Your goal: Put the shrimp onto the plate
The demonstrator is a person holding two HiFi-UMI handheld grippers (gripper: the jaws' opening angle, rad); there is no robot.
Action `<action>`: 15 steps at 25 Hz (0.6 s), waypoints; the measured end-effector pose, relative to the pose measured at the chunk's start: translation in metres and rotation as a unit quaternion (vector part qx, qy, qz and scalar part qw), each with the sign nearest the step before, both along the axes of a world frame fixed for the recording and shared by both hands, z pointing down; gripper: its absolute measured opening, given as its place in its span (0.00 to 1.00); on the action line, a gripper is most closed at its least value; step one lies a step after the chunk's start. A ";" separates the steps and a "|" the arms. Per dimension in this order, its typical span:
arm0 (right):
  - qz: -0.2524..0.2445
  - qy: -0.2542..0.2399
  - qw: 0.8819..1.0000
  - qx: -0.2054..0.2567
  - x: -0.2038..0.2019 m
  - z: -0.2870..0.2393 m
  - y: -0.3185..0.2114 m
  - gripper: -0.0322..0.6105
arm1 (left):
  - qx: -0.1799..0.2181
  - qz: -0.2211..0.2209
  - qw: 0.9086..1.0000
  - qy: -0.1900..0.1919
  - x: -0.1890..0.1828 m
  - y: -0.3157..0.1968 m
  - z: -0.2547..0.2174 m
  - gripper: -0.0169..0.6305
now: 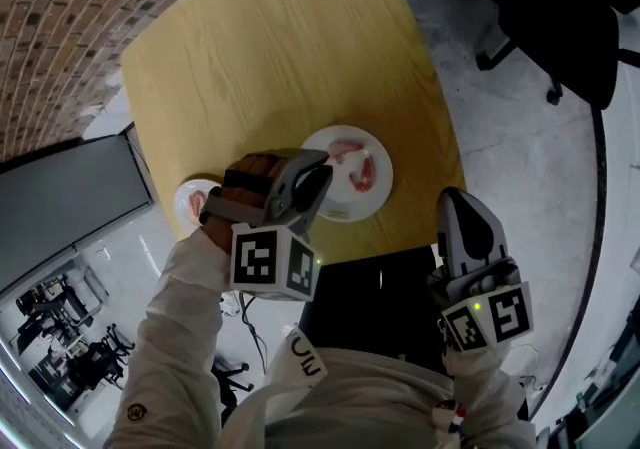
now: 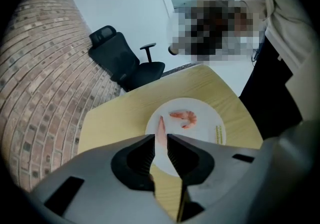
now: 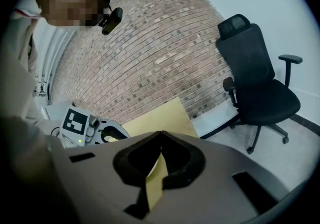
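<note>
My left gripper (image 2: 160, 140) is shut on a pale pink shrimp (image 2: 161, 133) whose end sticks out past the jaw tips. It hangs over the near left part of a white plate (image 2: 205, 113), where another curled shrimp (image 2: 184, 117) lies. In the head view the left gripper (image 1: 322, 177) is above the left rim of the plate (image 1: 378, 199), with a shrimp (image 1: 366, 174) showing beside it. My right gripper (image 1: 455, 199) is shut with nothing in it, off the table's near right edge; its tips (image 3: 160, 133) touch.
The plate stands near the front edge of a yellow wooden table (image 1: 280, 47). A small white dish (image 1: 192, 202) with something pink sits at the front left, partly behind my left hand. A black office chair (image 3: 257, 83) and a brick wall (image 3: 150, 43) stand beyond.
</note>
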State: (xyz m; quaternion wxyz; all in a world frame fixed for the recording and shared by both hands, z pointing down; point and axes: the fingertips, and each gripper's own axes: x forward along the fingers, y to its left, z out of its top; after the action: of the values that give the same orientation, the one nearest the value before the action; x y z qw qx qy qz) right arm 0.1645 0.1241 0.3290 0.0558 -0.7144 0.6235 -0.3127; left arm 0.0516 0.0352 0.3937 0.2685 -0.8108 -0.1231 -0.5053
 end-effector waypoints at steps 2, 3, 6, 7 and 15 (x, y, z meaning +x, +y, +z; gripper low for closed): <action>-0.016 -0.001 1.000 0.002 -0.012 -0.001 -0.009 0.09 | -0.011 -0.033 0.999 0.012 -0.012 -0.006 -0.004 0.13; -0.024 -0.002 1.000 0.003 -0.018 -0.002 -0.014 0.09 | -0.018 -0.050 0.998 0.017 -0.020 -0.009 -0.006 0.13; -0.050 -0.003 0.999 0.004 -0.040 -0.002 -0.026 0.09 | -0.028 -0.099 0.994 0.028 -0.044 -0.015 -0.008 0.17; -0.059 -0.002 0.998 0.003 -0.047 -0.001 -0.029 0.09 | -0.030 -0.116 0.992 0.034 -0.051 -0.017 -0.009 0.18; -0.114 0.005 0.993 0.001 -0.092 -0.003 -0.056 0.09 | -0.045 -0.274 0.953 0.120 -0.100 -0.037 -0.028 0.18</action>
State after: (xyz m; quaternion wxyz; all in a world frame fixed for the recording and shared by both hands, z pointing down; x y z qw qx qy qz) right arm 0.0724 0.0681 0.3265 0.0175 -0.6401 0.7017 -0.3123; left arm -0.0482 -0.0017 0.3660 0.0956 -0.8796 0.1137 -0.4520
